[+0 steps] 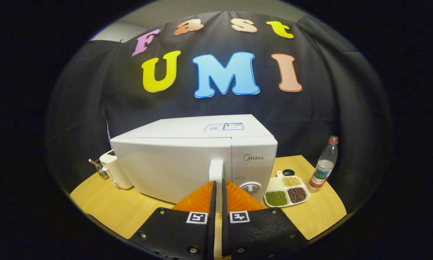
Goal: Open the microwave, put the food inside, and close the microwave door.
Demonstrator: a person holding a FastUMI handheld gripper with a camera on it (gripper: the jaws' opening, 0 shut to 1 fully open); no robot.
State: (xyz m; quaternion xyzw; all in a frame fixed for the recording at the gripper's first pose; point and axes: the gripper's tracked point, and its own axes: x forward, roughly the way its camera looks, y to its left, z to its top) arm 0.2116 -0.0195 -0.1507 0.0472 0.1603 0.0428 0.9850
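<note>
The gripper (218, 182) has its two fingers drawn close together, a narrow gap between them and nothing held. Straight ahead of the tips, in line with that gap, stands the white upright door handle (216, 170) of the boxy white microwave (187, 159), its long axis vertical, so the fingers meet it head-on; whether they touch it cannot be told. The door is shut. The microwave sits mid-bench on the pale wooden bench (118, 209). The food, a white divided tray of green, brown and pale beans (286, 193), lies right of the fingers near the bench's right edge, beside a clear plastic bottle (323, 166).
</note>
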